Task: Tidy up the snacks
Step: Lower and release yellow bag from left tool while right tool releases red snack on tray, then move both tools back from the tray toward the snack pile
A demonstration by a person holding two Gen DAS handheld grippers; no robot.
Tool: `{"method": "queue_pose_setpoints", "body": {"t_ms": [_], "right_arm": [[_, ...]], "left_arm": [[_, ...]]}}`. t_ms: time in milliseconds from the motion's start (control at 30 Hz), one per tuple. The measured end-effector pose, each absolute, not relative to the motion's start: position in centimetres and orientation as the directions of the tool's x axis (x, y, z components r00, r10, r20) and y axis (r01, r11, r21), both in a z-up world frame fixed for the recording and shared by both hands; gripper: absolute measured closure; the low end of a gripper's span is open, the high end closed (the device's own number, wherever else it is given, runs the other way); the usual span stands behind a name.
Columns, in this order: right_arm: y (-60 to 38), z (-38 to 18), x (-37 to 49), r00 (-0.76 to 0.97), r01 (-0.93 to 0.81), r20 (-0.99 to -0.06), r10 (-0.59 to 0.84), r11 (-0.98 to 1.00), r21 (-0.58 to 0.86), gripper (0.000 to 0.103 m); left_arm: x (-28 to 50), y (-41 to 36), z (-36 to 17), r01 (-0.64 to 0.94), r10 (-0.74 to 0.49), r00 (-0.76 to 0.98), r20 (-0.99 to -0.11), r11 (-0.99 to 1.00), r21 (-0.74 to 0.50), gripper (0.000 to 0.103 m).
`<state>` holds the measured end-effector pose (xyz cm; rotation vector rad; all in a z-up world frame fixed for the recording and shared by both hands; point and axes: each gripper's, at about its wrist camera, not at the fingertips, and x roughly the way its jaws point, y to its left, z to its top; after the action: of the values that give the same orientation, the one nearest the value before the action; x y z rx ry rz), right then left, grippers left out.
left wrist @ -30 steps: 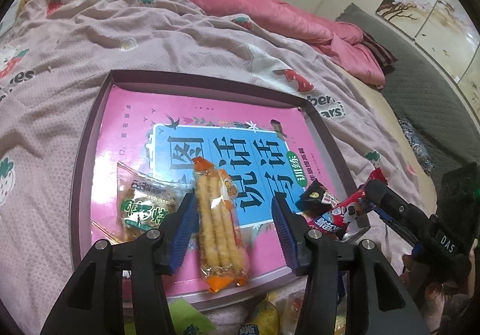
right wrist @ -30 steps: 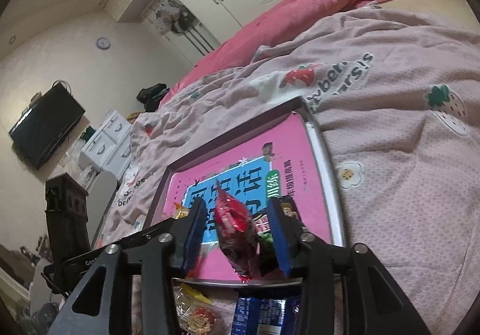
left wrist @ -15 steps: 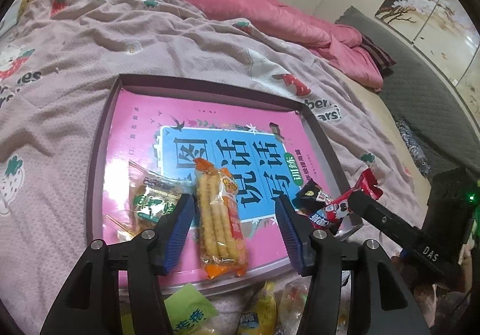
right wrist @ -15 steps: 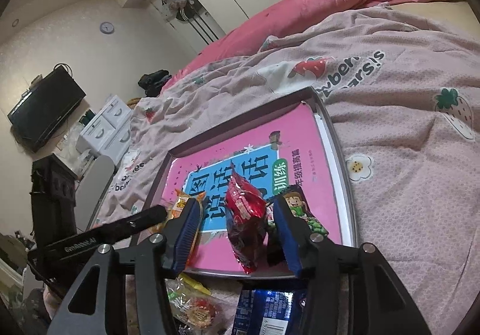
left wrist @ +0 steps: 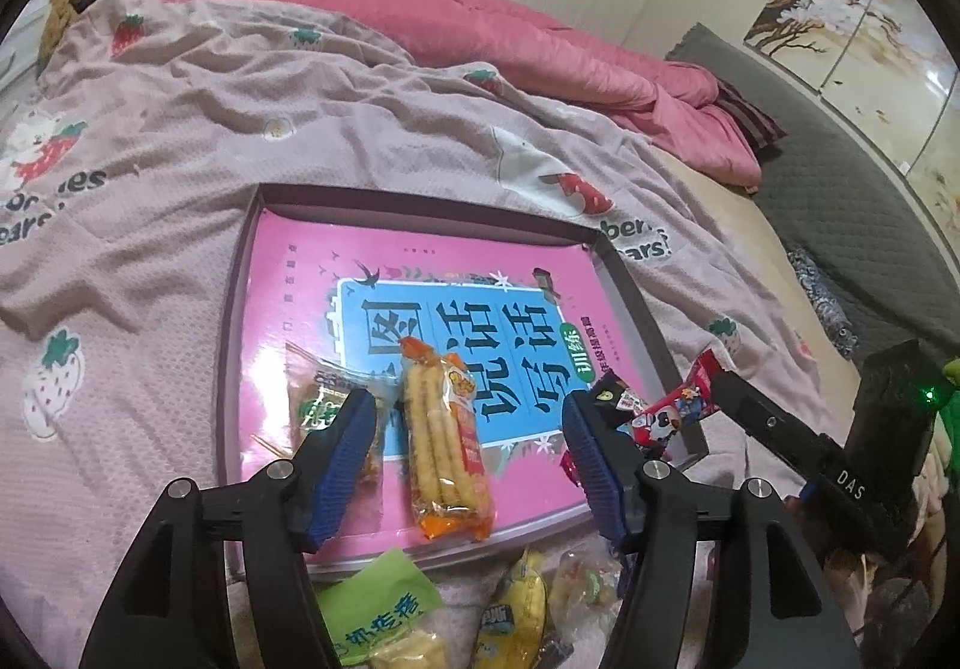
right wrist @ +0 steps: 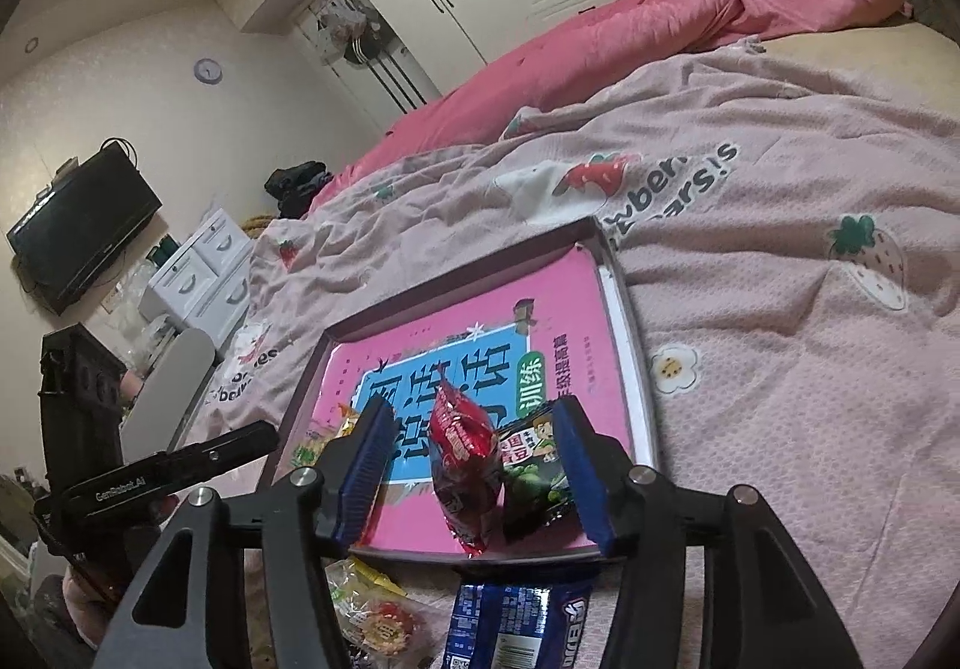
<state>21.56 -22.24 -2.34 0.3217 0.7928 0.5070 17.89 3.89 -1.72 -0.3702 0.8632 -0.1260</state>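
Note:
A shallow box (left wrist: 630, 279) with a pink and blue printed bottom lies on the bed. In it lie an orange pack of stick biscuits (left wrist: 441, 441), a clear green-label pack (left wrist: 327, 405), a red packet (right wrist: 465, 465) and a dark green packet (right wrist: 531, 465). My left gripper (left wrist: 462, 459) is open and empty above the box's near edge. My right gripper (right wrist: 474, 465) is open, its fingers either side of the red packet. The right gripper also shows in the left wrist view (left wrist: 780, 429).
Loose snacks lie on the blanket in front of the box: a green-label pack (left wrist: 384, 609), a yellow pack (left wrist: 516, 621), a blue packet (right wrist: 516, 627) and a round-print pack (right wrist: 384, 621). A pink duvet (left wrist: 480, 27) lies behind. A white drawer unit (right wrist: 198, 273) stands left.
Both grippers have drawn back from the box toward me. The red packet, earlier between the right fingers, now lies in the box, and the right jaws stand wider.

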Motion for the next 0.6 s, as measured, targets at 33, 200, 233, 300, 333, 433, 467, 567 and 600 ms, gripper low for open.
{"method": "queue_pose_setpoints", "body": {"t_ms": [33,200,233,300,333,433,467,567,600], "right_arm": [[-22.3,-2.2,21.5,0.597,-0.310,-0.591,0.542,0.836,0.453,0.048],[-22.3,-1.6,21.2,0.614,-0.321,-0.584,0.532,0.843,0.431,0.047],[-22.3,-1.5,21.1,0.616,-0.324,-0.583,0.530,0.845,0.426,0.047],[-22.3,-1.2,20.8,0.622,-0.330,-0.580,0.525,0.849,0.414,0.047],[-22.3,-1.1,20.7,0.626,-0.332,-0.580,0.522,0.851,0.408,0.046],[-22.3,-0.6,20.3,0.636,-0.342,-0.571,0.519,0.853,0.395,0.044],[-22.4,-0.5,20.2,0.639,-0.344,-0.568,0.518,0.853,0.391,0.043],[-22.2,-0.1,20.0,0.645,-0.354,-0.562,0.517,0.855,0.380,0.043],[-22.2,-0.1,19.9,0.645,-0.360,-0.561,0.518,0.854,0.375,0.042]], "left_arm": [[17.7,4.0,-1.5,-0.040,-0.253,0.649,-0.717,0.930,-0.364,0.035],[17.1,4.2,-0.8,-0.034,-0.247,0.657,-0.712,0.934,-0.356,0.034],[17.0,4.2,-0.7,-0.032,-0.248,0.658,-0.711,0.934,-0.355,0.034],[16.8,4.2,-0.6,-0.030,-0.244,0.659,-0.712,0.937,-0.348,0.034],[16.7,4.2,-0.5,-0.028,-0.241,0.659,-0.712,0.939,-0.344,0.034],[16.5,4.2,-0.3,-0.031,-0.233,0.661,-0.713,0.941,-0.336,0.034],[16.4,4.2,-0.3,-0.030,-0.233,0.662,-0.713,0.941,-0.336,0.034],[16.1,4.2,0.0,-0.027,-0.231,0.664,-0.712,0.943,-0.331,0.033],[16.1,4.1,0.0,-0.025,-0.231,0.663,-0.712,0.944,-0.330,0.033]]}}
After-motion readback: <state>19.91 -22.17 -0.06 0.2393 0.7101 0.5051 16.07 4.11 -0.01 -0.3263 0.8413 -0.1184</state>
